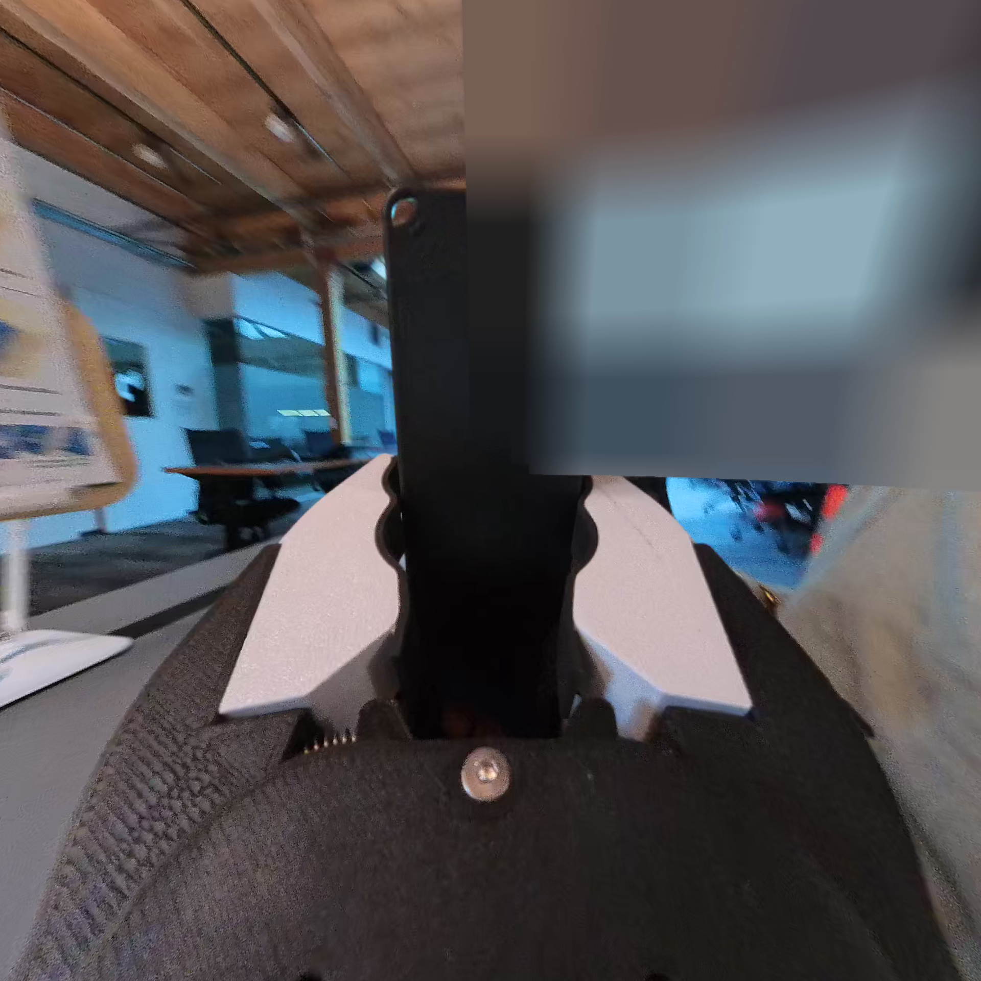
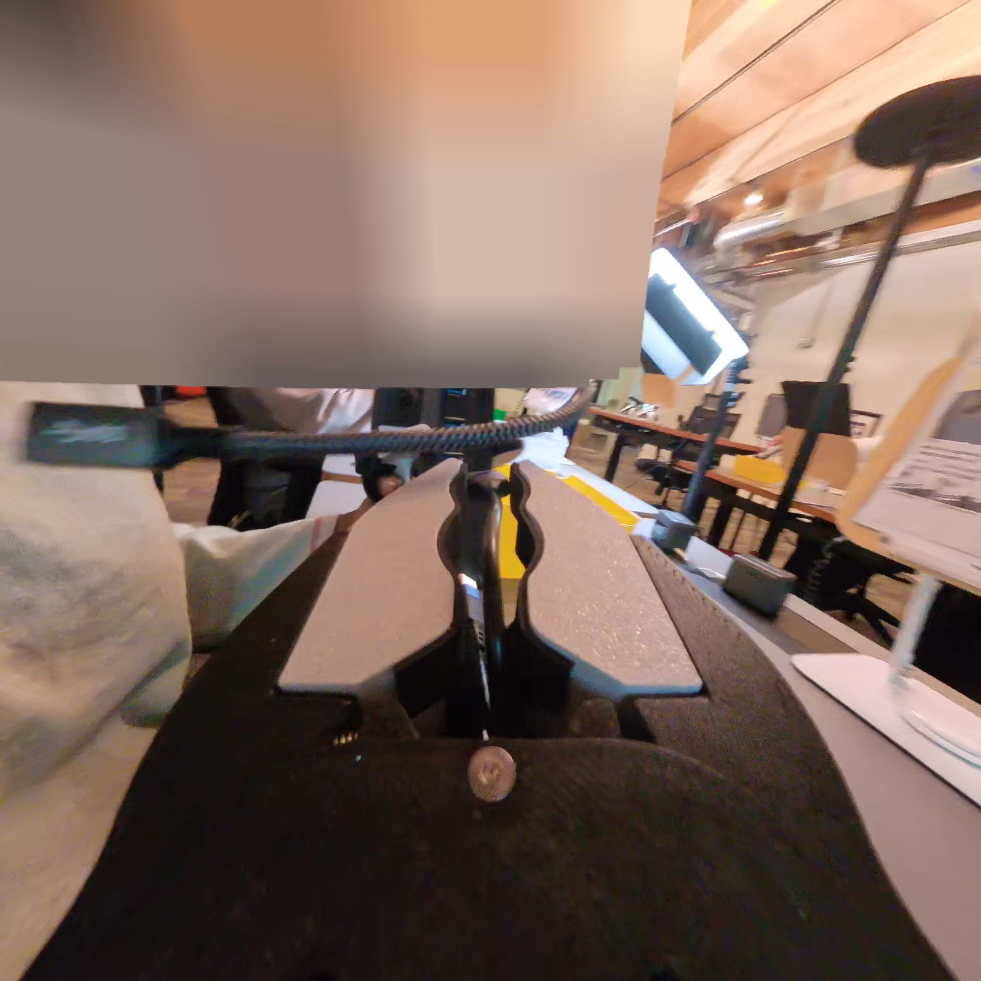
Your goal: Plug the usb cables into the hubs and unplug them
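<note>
In the left wrist view my left gripper is shut on a long flat black USB hub. The hub stands up between the grey fingers, with a small hole near its top end. In the right wrist view my right gripper is shut on the plug of a USB cable, which has a shiny metal part between the fingers. Its black braided cord arcs left across the view to a black connector that hangs free. Both grippers are lifted above the table.
A sign on a stand with a white base is on the grey table at the left; it also shows at the right in the right wrist view. Small grey boxes sit by the table edge. A person's pale clothing is close by.
</note>
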Tool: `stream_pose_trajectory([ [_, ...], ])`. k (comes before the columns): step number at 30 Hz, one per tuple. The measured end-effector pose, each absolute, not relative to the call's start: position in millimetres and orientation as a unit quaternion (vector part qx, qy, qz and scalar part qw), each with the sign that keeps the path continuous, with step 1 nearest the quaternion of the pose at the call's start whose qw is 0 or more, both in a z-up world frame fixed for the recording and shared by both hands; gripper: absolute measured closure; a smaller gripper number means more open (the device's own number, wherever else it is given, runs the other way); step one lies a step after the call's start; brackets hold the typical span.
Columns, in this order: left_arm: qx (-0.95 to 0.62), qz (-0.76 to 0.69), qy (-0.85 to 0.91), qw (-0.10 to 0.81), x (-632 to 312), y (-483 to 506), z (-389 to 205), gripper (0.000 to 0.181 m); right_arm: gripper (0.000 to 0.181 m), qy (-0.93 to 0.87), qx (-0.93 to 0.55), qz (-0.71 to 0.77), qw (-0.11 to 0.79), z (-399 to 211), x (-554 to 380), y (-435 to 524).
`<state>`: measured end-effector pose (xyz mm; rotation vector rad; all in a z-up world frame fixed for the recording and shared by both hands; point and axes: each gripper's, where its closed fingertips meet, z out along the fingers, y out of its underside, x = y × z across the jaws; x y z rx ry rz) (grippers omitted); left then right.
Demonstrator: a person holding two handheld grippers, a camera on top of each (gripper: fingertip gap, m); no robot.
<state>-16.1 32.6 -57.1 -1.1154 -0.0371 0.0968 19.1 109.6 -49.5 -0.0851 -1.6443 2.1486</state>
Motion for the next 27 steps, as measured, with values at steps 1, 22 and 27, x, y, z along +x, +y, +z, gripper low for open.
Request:
stream_pose_trajectory([
  [1,-0.51,0.052,-0.034,0.858,-23,18,-54,0.119,0.167,-0.587,-0.044,0.777,0.222,-46,18,124],
  [22,-0.463,-0.003,-0.019,0.886,-18,12,-56,0.12,0.166,-0.701,-0.281,0.448,0.478,-58,-27,305],
  [27,-0.474,0.003,-0.018,0.88,-18,16,-59,0.12,0.166,-0.72,-0.366,0.347,0.476,-78,-39,364],
])
